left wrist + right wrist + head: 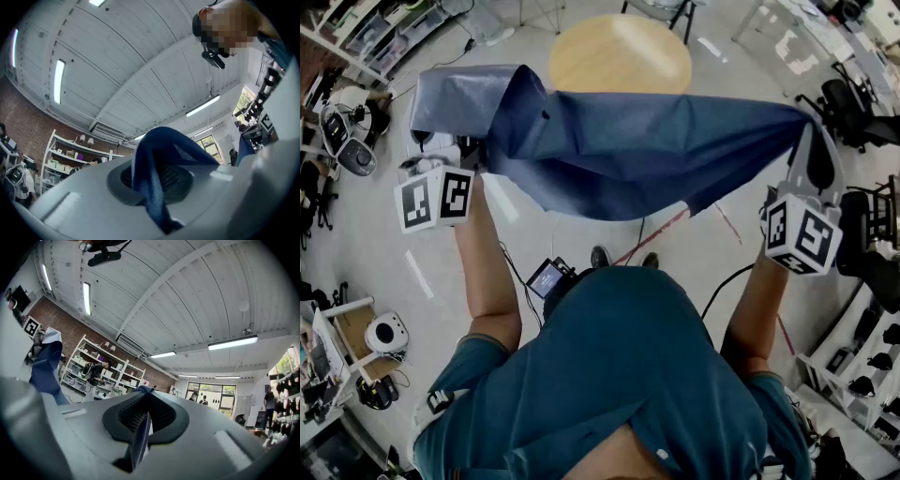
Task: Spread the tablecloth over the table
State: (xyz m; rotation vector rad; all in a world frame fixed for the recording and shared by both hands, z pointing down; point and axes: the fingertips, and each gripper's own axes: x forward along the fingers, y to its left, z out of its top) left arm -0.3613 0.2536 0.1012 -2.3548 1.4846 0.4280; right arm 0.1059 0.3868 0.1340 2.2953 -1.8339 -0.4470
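Observation:
A dark blue tablecloth (pixel 628 150) hangs in the air, stretched between my two grippers and sagging in the middle. Beyond it stands the round wooden table (pixel 619 52), bare, its near edge hidden by the cloth. My left gripper (pixel 480 150) is shut on the cloth's left end, where the fabric is bunched and folded over. In the left gripper view a blue fold (pixel 149 183) rises from between the closed jaws. My right gripper (pixel 811 136) is shut on the right corner; in the right gripper view a thin cloth edge (pixel 139 434) sits pinched between the pads.
Shelving and equipment line the left side (pixel 347 141). A white device (pixel 389 333) stands on a small stand at the lower left. Office chairs (pixel 848 108) and racks crowd the right. Cables and a small screen (pixel 548 277) lie on the floor near the person's feet.

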